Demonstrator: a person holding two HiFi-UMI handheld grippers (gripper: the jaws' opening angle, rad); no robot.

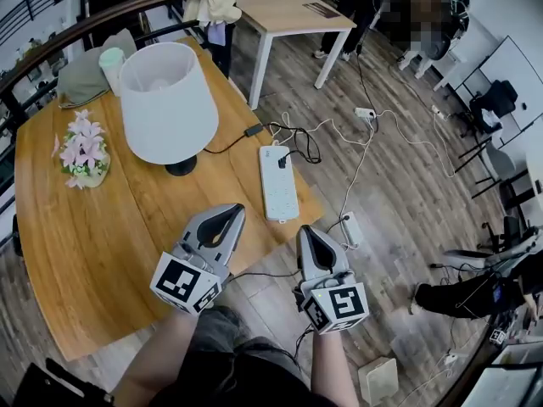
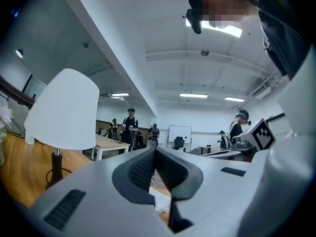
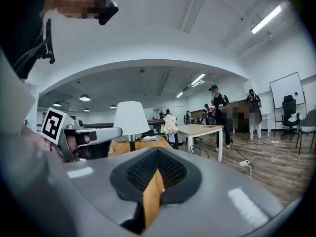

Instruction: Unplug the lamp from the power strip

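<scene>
On the wooden worktop [image 1: 76, 236], toward its far middle, we find the lamp [image 1: 168, 104]. It has a plain white tapered shade, a short dark stem and a round dark base, and it stands upright. A black cord [image 1: 225, 147] leaves the base to the right, passes through a small black adapter block [image 1: 254, 131] and loops back to a black plug [image 1: 282, 157].

The power strip [image 1: 278, 181] is a long white bar. It lies flat just right of the lamp, along the right edge of the worktop, with its length running near to far. The plug is seated in the far end of the strip. We see the remaining sockets unoccupied.

At the left of the worktop, a small pot [image 1: 88, 175] holds a bunch of pink flowers [image 1: 81, 145]. Beyond the lamp stands a pale cup [image 1: 111, 64]; we cannot tell its contents.

The left claw [image 1: 229, 214] is held on the near side of the strip, clear of it. Its two halves meet at the tips, and nothing is between them. The right claw [image 1: 307, 231] is held beside it, further right and past the worktop edge. It is likewise fully closed and empty. Neither claw touches the lamp, cord, plug or strip.
</scene>
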